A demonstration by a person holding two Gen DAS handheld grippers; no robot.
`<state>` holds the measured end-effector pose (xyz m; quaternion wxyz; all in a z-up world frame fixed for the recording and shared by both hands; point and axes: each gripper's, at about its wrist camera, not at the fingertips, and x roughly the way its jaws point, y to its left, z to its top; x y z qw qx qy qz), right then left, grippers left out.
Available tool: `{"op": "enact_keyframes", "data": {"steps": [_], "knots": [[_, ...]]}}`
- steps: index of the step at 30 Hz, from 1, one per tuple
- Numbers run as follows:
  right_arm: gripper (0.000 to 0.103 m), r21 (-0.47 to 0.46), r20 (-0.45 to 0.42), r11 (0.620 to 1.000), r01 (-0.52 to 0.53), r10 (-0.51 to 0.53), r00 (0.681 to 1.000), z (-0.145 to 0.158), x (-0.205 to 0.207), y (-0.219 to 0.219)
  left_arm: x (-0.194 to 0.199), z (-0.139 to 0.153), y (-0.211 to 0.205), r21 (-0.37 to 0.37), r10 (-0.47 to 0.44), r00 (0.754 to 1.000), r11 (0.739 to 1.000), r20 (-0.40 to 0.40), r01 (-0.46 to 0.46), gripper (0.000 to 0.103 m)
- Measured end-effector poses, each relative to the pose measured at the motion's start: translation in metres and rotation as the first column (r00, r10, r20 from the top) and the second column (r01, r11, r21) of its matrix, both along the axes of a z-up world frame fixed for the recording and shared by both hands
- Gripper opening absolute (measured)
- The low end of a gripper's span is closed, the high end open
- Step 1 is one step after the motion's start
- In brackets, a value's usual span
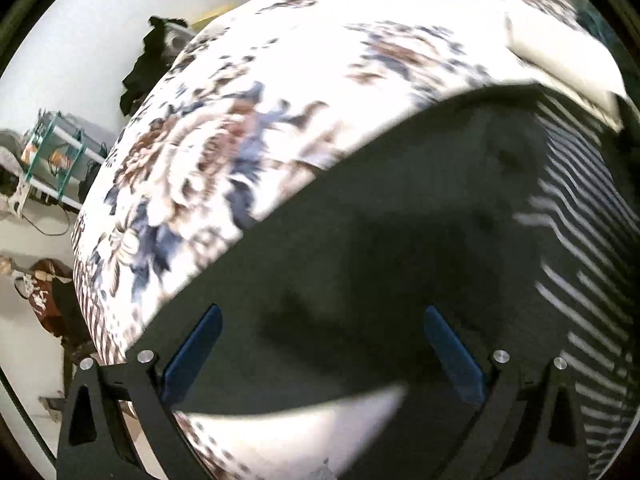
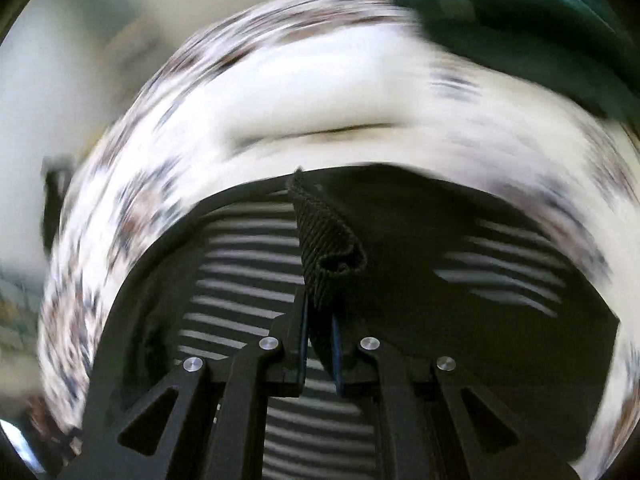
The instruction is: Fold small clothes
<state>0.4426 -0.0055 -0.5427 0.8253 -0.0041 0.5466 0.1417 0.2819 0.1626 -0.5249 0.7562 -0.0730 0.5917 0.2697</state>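
Note:
A small dark garment (image 1: 400,216) with a black-and-white striped part (image 1: 580,264) lies on a floral bedspread (image 1: 280,80). My left gripper (image 1: 320,320) is open just above the dark fabric, its blue pads (image 1: 196,352) wide apart and empty. My right gripper (image 2: 318,312) is shut on the garment's ribbed black edge (image 2: 328,240), which sticks up between the fingers. The stripes (image 2: 248,280) and dark cloth (image 2: 460,248) spread below it. The right wrist view is motion-blurred.
A white folded item (image 1: 560,56) lies on the bed beyond the garment. A dark green cloth (image 2: 520,20) sits at the far right of the bed. Past the bed's left edge are a black garment (image 1: 148,64), a green-framed rack (image 1: 56,148) and a brown bag (image 1: 48,292).

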Motion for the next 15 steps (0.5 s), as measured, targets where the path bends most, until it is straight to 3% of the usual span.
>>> {"op": "enact_keyframes", "data": {"steps": [5,7,10,13,15], "knots": [[0.01,-0.076,-0.078,0.98,-0.186,0.181,0.98,-0.044,-0.009,0.129,0.012,0.007,0.049,-0.007,-0.001,0.999,1.0,0.042,0.001,0.103],[0.011,-0.101,-0.133,0.974,-0.202,0.188,0.973,-0.064,-0.014,0.143,0.021,0.007,0.06,-0.018,-0.02,0.998,1.0,0.053,0.021,0.103],[0.019,0.017,-0.239,0.99,-0.143,0.143,0.96,-0.07,-0.009,0.119,0.037,0.008,0.067,-0.06,-0.06,0.995,0.996,0.079,0.065,0.103],[0.057,0.172,-0.298,0.985,-0.017,0.068,0.952,-0.06,-0.018,0.065,0.06,0.008,0.063,-0.14,-0.108,0.988,0.982,0.114,0.123,0.103],[0.06,0.2,-0.277,0.975,0.093,-0.035,0.96,-0.045,-0.034,0.002,0.076,0.007,0.058,-0.19,-0.137,0.981,0.968,0.139,0.162,0.103]]}}
